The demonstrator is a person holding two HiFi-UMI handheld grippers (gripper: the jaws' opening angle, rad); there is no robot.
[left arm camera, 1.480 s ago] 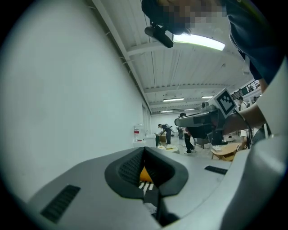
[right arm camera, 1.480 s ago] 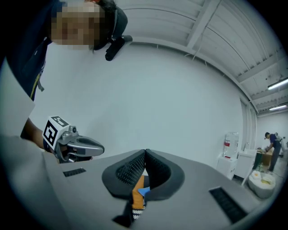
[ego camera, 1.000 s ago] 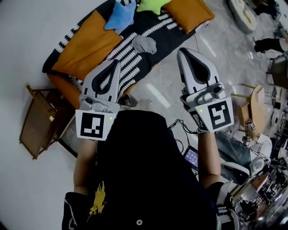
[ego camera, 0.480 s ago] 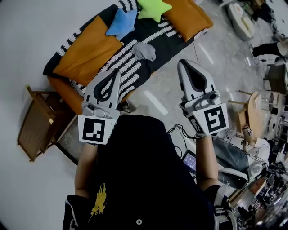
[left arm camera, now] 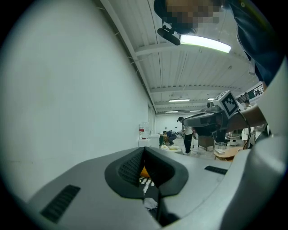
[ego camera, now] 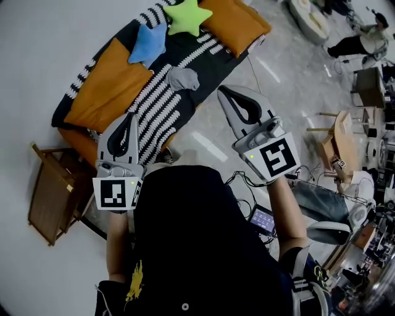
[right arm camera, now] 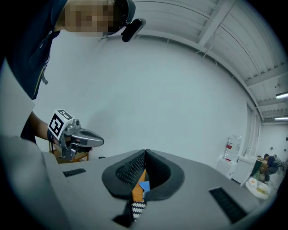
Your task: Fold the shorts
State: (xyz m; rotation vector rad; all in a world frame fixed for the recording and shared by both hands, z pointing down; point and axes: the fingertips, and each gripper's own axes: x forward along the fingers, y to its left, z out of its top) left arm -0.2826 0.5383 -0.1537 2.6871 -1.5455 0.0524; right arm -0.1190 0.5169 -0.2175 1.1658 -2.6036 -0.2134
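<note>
The grey shorts (ego camera: 184, 78) lie crumpled on the black-and-white striped cover of a low sofa (ego camera: 159, 105) at the top of the head view. Both grippers are held out level above the floor, short of the sofa and apart from the shorts. My left gripper (ego camera: 131, 115) is shut with nothing in it, and its tip overlaps the sofa's near edge. My right gripper (ego camera: 223, 91) is also shut and empty, to the right of the shorts over the pale floor. In the left gripper view the jaws (left arm camera: 145, 149) meet. The right gripper view shows its jaws (right arm camera: 146, 152) meeting too.
Two orange cushions (ego camera: 102, 86) (ego camera: 233, 21), a blue star pillow (ego camera: 148, 44) and a green one (ego camera: 185, 13) lie on the sofa. A wooden folding stand (ego camera: 49, 197) is at the left. Cables and a small screen (ego camera: 262, 217) lie by my feet, with furniture at the right.
My left gripper has sunk and drifted left in the head view. The right gripper has rolled slightly. The sofa has shifted left in the view. Both grippers stay shut.
</note>
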